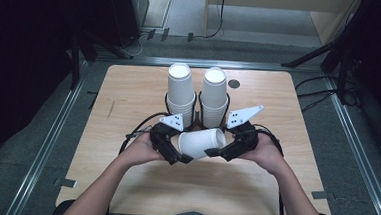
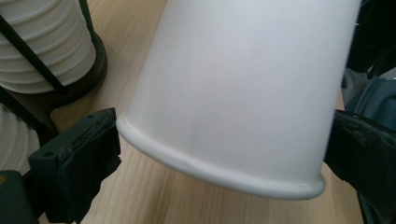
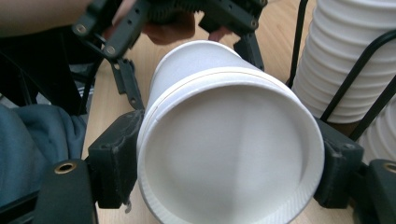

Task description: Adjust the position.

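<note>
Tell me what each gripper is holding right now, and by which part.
The right gripper clamps the paper cup by its rim end, a jaw on either side. The left gripper is open around the cup's base end, its jaws not pressing.

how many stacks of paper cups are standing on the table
2. The left stack and the right stack stand side by side in black wire holders at the table's far middle. One more loose cup lies sideways between the grippers, nearer the person.

High view overhead, gripper views close, sharing cup (image 1: 201,142)
</note>
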Action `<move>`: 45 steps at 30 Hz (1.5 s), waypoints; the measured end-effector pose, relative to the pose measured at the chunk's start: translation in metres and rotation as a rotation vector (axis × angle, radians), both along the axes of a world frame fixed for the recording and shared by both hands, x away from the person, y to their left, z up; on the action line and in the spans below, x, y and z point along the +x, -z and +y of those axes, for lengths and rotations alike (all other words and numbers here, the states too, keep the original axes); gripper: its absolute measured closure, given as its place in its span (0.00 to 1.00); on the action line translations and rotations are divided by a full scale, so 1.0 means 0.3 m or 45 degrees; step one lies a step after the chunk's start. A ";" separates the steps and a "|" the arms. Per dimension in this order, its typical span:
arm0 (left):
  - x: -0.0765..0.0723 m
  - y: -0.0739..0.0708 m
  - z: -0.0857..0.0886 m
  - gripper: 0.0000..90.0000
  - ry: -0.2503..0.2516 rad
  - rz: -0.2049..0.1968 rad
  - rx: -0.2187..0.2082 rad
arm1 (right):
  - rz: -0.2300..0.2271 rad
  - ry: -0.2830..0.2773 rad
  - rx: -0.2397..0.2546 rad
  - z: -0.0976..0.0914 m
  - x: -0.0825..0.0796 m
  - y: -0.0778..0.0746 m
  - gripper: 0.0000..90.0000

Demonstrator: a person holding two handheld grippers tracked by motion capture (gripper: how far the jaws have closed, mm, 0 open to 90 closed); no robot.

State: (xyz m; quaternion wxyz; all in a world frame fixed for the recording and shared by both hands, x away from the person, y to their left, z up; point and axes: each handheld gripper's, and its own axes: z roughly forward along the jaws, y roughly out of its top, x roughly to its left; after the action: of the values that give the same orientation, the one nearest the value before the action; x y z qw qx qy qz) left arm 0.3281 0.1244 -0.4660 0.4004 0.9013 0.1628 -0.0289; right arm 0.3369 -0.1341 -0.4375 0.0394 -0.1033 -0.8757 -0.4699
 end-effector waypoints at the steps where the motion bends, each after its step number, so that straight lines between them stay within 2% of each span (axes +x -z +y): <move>1: 0.001 0.001 0.000 0.00 0.004 0.001 -0.001 | -0.003 -0.001 0.009 0.000 -0.001 -0.004 0.26; 4: -0.001 0.003 -0.003 0.00 0.008 0.005 -0.027 | -0.011 -0.009 0.029 0.004 -0.007 -0.016 0.26; 8: -0.005 0.006 -0.016 0.00 0.015 0.002 -0.026 | -0.016 -0.022 0.046 0.013 -0.012 -0.021 0.26; 11: -0.013 0.003 -0.023 0.00 0.028 -0.025 -0.027 | -0.003 -0.028 0.058 0.020 -0.013 -0.020 0.26; 12: -0.018 0.001 -0.025 0.06 0.024 -0.038 -0.025 | 0.001 -0.030 0.054 0.022 -0.012 -0.018 0.26; 15: -0.020 -0.006 -0.027 0.08 0.033 -0.062 0.007 | -0.003 -0.035 0.054 0.020 -0.010 -0.016 0.26; 17: -0.018 -0.009 -0.026 0.09 0.041 -0.067 0.025 | 0.026 -0.034 0.053 0.019 -0.005 -0.013 0.26; 18: -0.019 -0.011 -0.025 0.09 0.045 -0.084 0.040 | 0.039 -0.031 0.040 0.020 -0.004 -0.011 0.26; 20: -0.019 -0.012 -0.024 0.10 0.046 -0.077 0.055 | 0.030 -0.036 0.013 0.025 -0.005 -0.007 0.25; 22: -0.015 -0.016 -0.021 0.10 0.058 -0.059 0.062 | 0.022 -0.026 -0.015 0.034 -0.009 -0.003 0.18; 23: -0.015 -0.017 -0.019 0.10 0.054 -0.056 0.064 | 0.019 -0.026 -0.042 0.037 -0.011 0.000 0.18; 25: -0.010 -0.020 -0.012 0.10 0.056 -0.033 0.078 | 0.026 -0.057 -0.093 0.044 -0.012 0.011 0.15; 27: -0.003 -0.023 -0.002 0.10 0.057 0.000 0.091 | 0.018 -0.057 -0.154 0.051 -0.015 0.027 0.15; 29: 0.006 -0.027 0.009 0.11 0.051 0.038 0.078 | 0.015 -0.058 -0.195 0.053 -0.016 0.046 0.15; 32: 0.008 -0.037 0.020 0.11 0.042 0.041 0.089 | 0.033 -0.051 -0.239 0.051 -0.011 0.069 0.16; 35: 0.012 -0.045 0.029 0.11 0.038 0.046 0.102 | 0.031 -0.041 -0.259 0.046 -0.006 0.078 0.16; 39: 0.017 -0.047 0.028 0.11 0.058 0.069 0.176 | 0.024 -0.026 -0.272 0.042 -0.002 0.083 0.16; 41: 0.018 -0.044 0.024 0.11 0.070 0.092 0.193 | 0.021 -0.029 -0.285 0.041 0.000 0.086 0.16; 45: 0.018 -0.041 0.009 0.11 0.080 0.076 0.260 | 0.001 -0.030 -0.302 0.041 0.005 0.090 0.16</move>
State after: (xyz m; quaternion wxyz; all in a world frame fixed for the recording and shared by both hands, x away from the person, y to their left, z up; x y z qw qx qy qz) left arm 0.3335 0.1272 -0.4536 0.3002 0.9409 0.1483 -0.0515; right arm 0.3385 -0.1219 -0.4645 0.0328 -0.0971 -0.9263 -0.3626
